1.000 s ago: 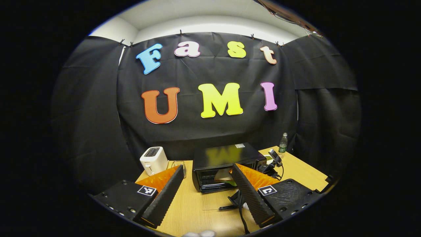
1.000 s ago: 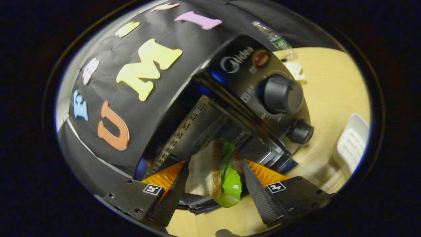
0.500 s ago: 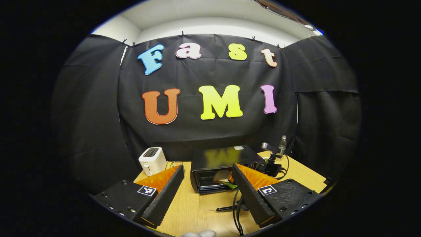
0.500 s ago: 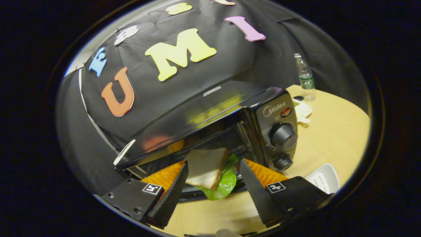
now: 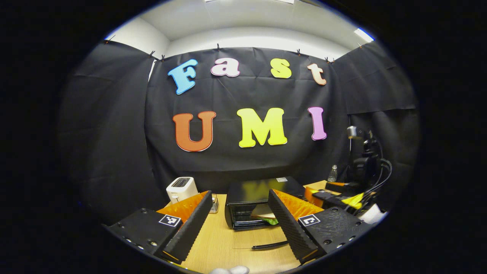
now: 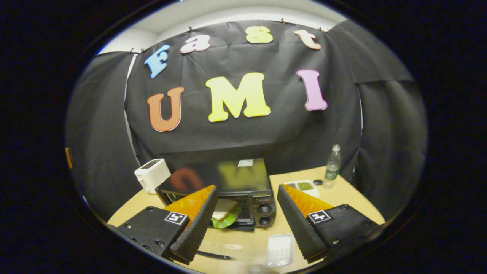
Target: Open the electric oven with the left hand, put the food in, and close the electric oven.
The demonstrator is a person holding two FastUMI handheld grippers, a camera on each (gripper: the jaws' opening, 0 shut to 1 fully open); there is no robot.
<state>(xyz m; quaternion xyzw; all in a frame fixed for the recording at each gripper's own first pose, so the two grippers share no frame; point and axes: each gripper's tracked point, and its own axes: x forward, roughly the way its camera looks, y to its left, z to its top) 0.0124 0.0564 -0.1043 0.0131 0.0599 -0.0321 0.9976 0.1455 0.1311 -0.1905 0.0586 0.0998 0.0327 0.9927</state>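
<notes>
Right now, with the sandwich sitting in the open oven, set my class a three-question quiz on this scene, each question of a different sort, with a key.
1. True or false: the sandwich rests in the mouth of the electric oven, its green lettuce leaf hanging out at the front.
2. Which white appliance stands beside the oven on the wooden table? A) kettle B) toaster C) blender
3. Fill in: the right gripper has its jaws ____ and holds nothing.

Key
1. True.
2. B, the toaster.
3. Open; the left gripper is open as well.
</notes>
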